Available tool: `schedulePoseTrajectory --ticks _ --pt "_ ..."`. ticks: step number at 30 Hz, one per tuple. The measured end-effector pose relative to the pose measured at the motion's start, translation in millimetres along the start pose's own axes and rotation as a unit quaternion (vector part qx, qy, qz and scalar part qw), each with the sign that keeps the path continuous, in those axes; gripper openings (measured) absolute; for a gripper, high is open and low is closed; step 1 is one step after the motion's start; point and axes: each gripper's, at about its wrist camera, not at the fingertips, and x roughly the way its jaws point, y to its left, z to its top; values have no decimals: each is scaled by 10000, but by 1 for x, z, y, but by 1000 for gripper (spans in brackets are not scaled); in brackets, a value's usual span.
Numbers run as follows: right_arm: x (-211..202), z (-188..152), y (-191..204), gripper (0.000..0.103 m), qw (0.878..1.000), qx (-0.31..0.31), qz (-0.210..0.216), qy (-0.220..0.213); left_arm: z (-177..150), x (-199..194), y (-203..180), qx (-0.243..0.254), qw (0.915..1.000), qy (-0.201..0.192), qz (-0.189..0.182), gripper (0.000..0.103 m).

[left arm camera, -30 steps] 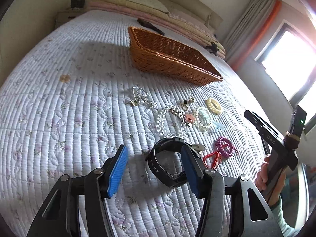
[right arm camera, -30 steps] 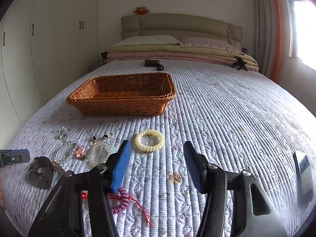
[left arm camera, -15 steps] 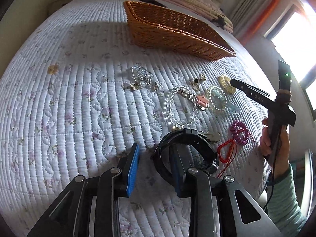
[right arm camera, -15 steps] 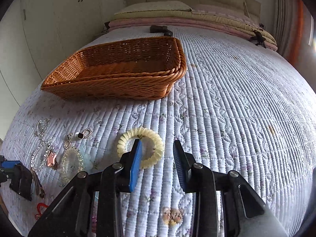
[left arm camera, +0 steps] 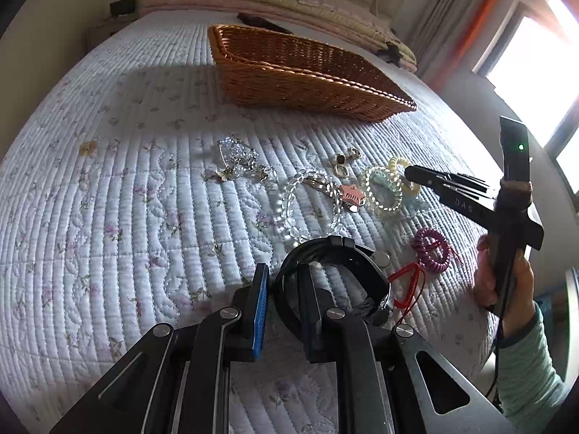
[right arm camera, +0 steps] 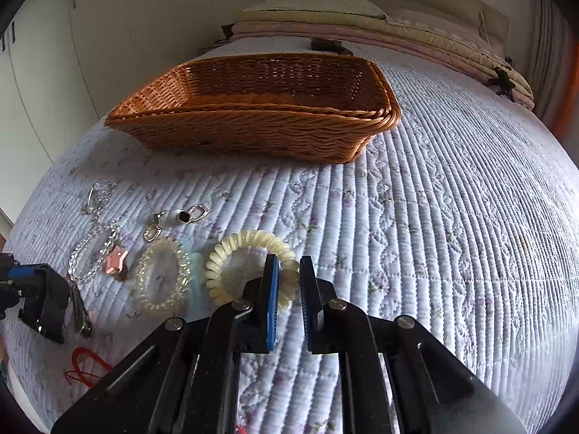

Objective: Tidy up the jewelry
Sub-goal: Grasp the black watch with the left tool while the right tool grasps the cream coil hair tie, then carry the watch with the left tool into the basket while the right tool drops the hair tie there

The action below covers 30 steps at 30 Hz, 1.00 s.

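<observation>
The right gripper (right arm camera: 288, 278) pinches the near-right arc of the cream coil hair tie (right arm camera: 249, 266), jaws pressed onto it. The left gripper (left arm camera: 284, 282) is closing on the near-left arc of the black watch band (left arm camera: 334, 271), 1 finger inside the loop, 1 outside. From both, the wicker basket (right arm camera: 253, 133) lies at 12 o'clock, long axis crosswise; the right hand looks nearer. Only bare quilt (right arm camera: 434, 235) lies ahead of the right jaws; a bead bracelet (left arm camera: 307, 202) and other pieces sit ahead of the left.

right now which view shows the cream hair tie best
The right wrist view: the cream hair tie lies whole and close, its right side between the right gripper pads. In the left wrist view it is small and half hidden behind the gripper.
</observation>
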Motion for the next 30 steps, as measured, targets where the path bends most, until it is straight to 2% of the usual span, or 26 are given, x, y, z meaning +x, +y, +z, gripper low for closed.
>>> schedulePoseTrajectory --ticks 6,11,16,20,23,27,30 --pt "-29 -1 9 13 9995 -31 75 -299 4 -20 -10 100 9993 -363 -41 15" --pt "-55 19 8 13 9980 -1 84 -628 24 -36 -13 60 9974 -704 -166 15" --pt "-61 62 5 13 9955 57 -30 -951 73 -39 -21 -16 9933 -1124 -255 15" --pt "-45 106 0 13 9942 236 -76 -1045 130 -32 -21 -140 9894 -1404 -334 15" --pt "-19 138 -7 13 9944 421 -127 -965 169 -12 -22 -212 9882 -1495 -257 15" --pt "26 161 -18 13 9956 702 -50 -616 205 34 -14 -362 9906 -1313 -154 15" --pt "51 162 -23 13 9958 808 -116 -411 217 70 -4 -469 9931 -1074 19 15"
